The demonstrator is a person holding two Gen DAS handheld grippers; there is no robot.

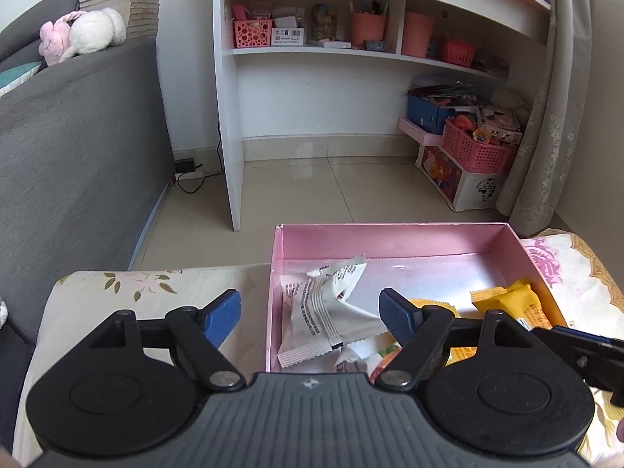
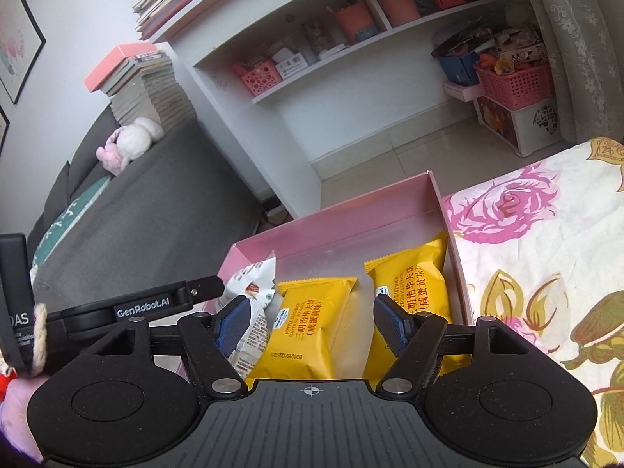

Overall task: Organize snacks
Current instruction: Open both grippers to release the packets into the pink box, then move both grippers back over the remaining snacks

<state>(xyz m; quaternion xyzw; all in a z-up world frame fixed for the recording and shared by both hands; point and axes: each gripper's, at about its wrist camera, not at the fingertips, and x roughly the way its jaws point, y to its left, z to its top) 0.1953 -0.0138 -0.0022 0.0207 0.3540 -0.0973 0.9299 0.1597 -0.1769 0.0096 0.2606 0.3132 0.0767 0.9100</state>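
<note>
A floral-printed bedspread [image 2: 546, 257] covers the surface underfoot of both tools, with tiled floor and a white shelf unit [image 1: 312, 54] beyond it. The left gripper [image 1: 312, 314] stands with its blue pads well apart and nothing pressed between them; its left pad hangs over the bedspread outside the box wall, its right pad over the inside. Just ahead, between the pads, lie white snack packets [image 1: 327, 312] at the left end of the pink box [image 1: 390, 240], one resting on another. The right gripper [image 2: 312, 327] is likewise wide, gripping nothing. Below its gap lies a yellow waffle sandwich packet [image 2: 308, 323]; a second yellow packet [image 2: 413, 273] lies past its right pad, close to the box's right wall. To its left pad's side are the white packets and the other tool's black finger. Further out are a grey sofa [image 1: 78, 148] with a plush toy [image 1: 84, 33] and pink baskets [image 1: 477, 148].
</note>
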